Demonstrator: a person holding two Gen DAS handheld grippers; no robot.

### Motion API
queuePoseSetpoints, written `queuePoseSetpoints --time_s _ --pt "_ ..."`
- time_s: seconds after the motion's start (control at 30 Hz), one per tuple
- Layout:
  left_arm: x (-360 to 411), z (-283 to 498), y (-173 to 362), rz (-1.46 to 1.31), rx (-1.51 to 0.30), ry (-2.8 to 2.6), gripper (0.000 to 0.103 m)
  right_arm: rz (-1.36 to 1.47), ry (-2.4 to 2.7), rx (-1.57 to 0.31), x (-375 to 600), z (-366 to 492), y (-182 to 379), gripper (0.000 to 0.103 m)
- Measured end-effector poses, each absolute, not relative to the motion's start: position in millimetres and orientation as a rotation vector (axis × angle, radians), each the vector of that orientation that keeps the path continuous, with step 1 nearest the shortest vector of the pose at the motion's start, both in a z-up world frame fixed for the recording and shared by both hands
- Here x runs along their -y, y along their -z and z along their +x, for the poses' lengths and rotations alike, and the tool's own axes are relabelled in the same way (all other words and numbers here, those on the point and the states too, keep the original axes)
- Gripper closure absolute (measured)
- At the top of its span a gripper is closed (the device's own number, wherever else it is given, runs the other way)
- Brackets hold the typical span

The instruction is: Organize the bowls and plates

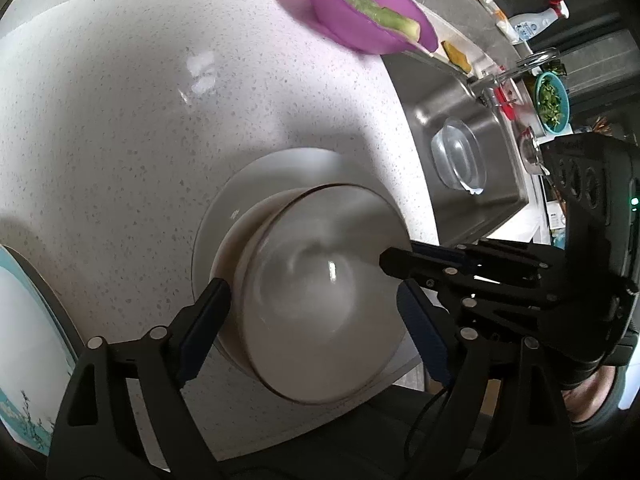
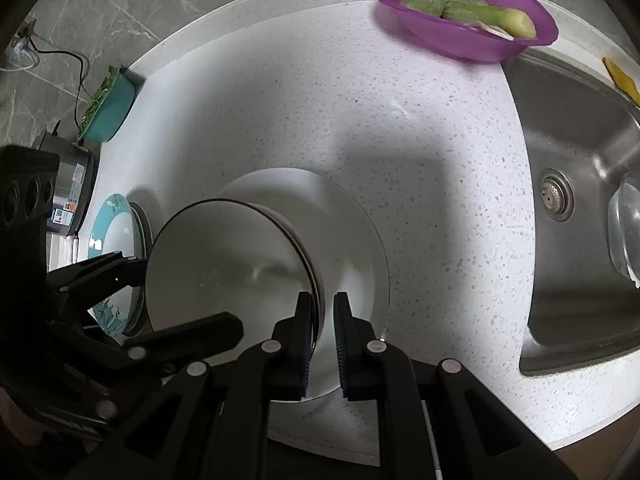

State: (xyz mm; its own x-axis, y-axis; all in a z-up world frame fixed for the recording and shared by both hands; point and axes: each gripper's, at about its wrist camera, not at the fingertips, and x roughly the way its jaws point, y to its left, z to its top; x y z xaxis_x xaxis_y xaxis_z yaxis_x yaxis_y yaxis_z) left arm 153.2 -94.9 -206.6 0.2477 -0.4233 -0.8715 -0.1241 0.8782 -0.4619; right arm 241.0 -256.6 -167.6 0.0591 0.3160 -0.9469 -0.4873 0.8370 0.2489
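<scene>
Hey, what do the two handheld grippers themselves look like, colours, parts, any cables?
Both the left gripper and right gripper are matte black linkage frames with round silver pivot pins. Their fingers carry dark blue ribbed pads. A thin black cable runs under the left one, and a green indicator light glows on the right gripper's body.

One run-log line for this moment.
left gripper: open, straddling white ceramic bowl | right gripper: shut on bowl rim | bowl on white plate

A home kitchen: white speckled stone worktop (image 2: 280,80), stainless-steel sink (image 2: 580,128) at three o'clock, purple plastic bowl of vegetable peelings (image 2: 460,36) at one.
</scene>
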Motion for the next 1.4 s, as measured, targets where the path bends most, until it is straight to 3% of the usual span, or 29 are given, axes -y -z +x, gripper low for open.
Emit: queuePoseSetpoints --time_s 0.3,0.33,0.8,0.9,0.97,1.0,1.07,1.13,1.4 --pt "97.1 150.3 195.6 -0.472 -1.313 0.218 0.011 -0.166 -0.618 -1.379 254.8 242.2 168.0 0.09" --pt "96.3 150.4 194.7 -0.466 -1.31 0.208 0.0 -0.165 -0.62 -1.379 254.9 242.2 168.1 0.09" --pt "50.6 138.3 185.8 -0.61 -1.267 0.151 0.0 -0.123 -0.647 -1.372 263.7 246.3 167.4 0.087" --pt "49.4 134.7 183.2 -0.598 -1.269 0.134 0.0 -0.094 -0.662 -1.343 267.8 246.7 158.6 0.073" --pt "46.4 130.6 180.3 -0.586 -1.267 0.132 0.0 -0.075 -0.676 -1.311 271.5 247.8 147.3 0.057" --pt "45.8 129.1 178.7 -0.576 -1.264 0.128 0.0 -0.059 -0.683 -1.294 274.9 249.1 140.1 0.053" --pt "39.1 125.6 172.9 -0.535 -1.251 0.098 0.0 -0.02 -0.691 -1.261 283.9 252.8 128.5 0.032" --pt "33.5 123.7 168.8 -0.473 -1.252 0.028 0.0 0.019 -0.682 -1.229 295.3 257.1 120.2 0.018" --pt "22.3 110.9 182.3 -0.311 -1.291 -0.078 0.0 0.048 -0.621 -1.209 330.0 262.4 132.3 0.017"
